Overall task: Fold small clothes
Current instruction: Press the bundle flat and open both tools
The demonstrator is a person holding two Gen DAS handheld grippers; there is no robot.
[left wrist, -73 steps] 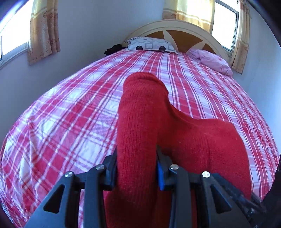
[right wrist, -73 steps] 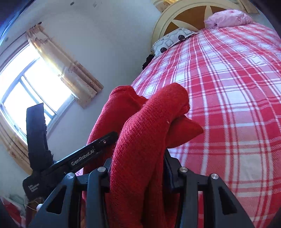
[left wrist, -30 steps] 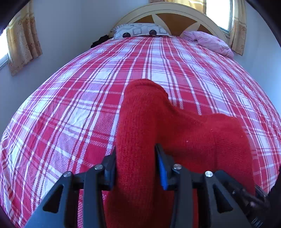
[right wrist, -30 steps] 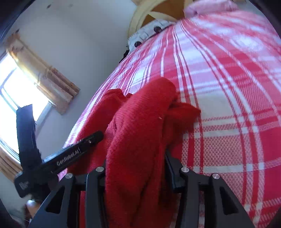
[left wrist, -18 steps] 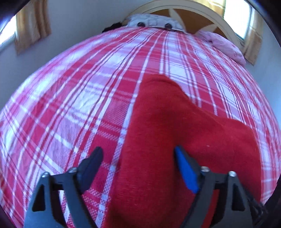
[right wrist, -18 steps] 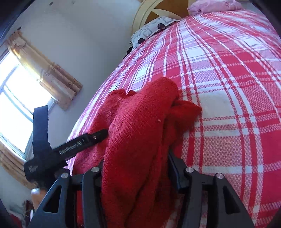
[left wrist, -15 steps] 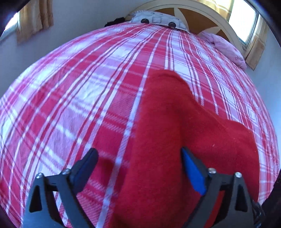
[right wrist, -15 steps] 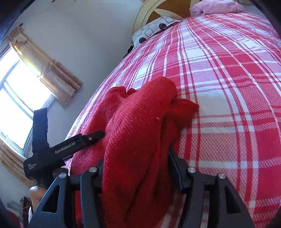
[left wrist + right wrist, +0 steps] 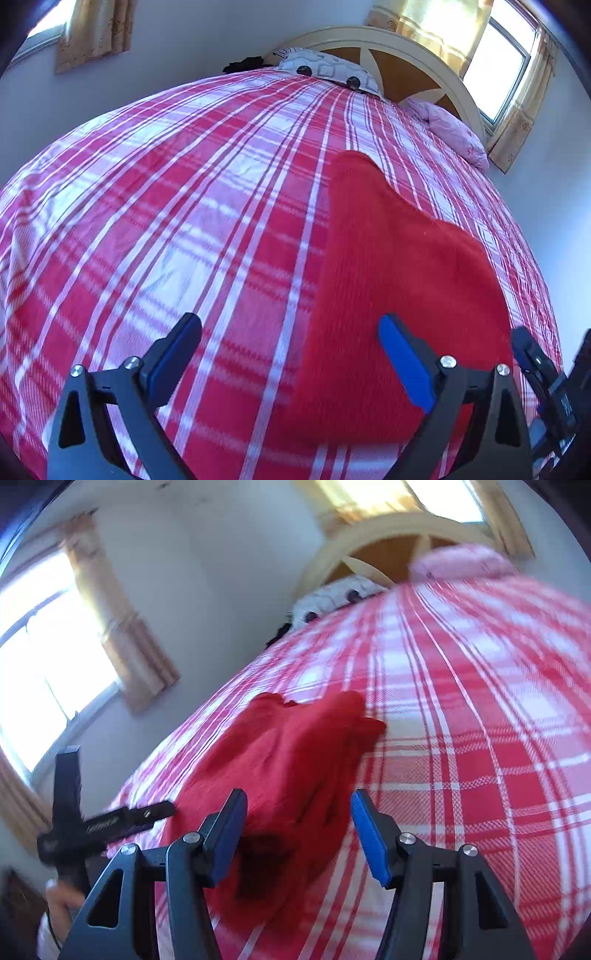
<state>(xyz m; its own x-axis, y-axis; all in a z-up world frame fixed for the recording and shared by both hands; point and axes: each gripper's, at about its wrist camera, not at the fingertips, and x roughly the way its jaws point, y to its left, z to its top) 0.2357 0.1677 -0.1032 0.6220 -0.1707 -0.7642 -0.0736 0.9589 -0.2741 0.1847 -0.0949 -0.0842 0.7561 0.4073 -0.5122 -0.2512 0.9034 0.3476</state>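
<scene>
Red knit [image 9: 399, 273] lies on the bed [image 9: 184, 221], long axis toward the headboard. We see both grippers spread with nothing clamped: left gripper [image 9: 291, 354] sits off its left edge, right gripper [image 9: 299, 834] straddles it, nearer.

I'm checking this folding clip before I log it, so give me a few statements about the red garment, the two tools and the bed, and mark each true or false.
1. The red knitted garment lies on the red plaid bedspread. True.
2. The left tool is clamped on the garment. False: its jaws stand wide open, nothing pressed between them.
3. The right tool is open. True: both pads are clear of the garment.
4. The pink pillow lies on top of the garment. False: it sits far off by the headboard.
</scene>
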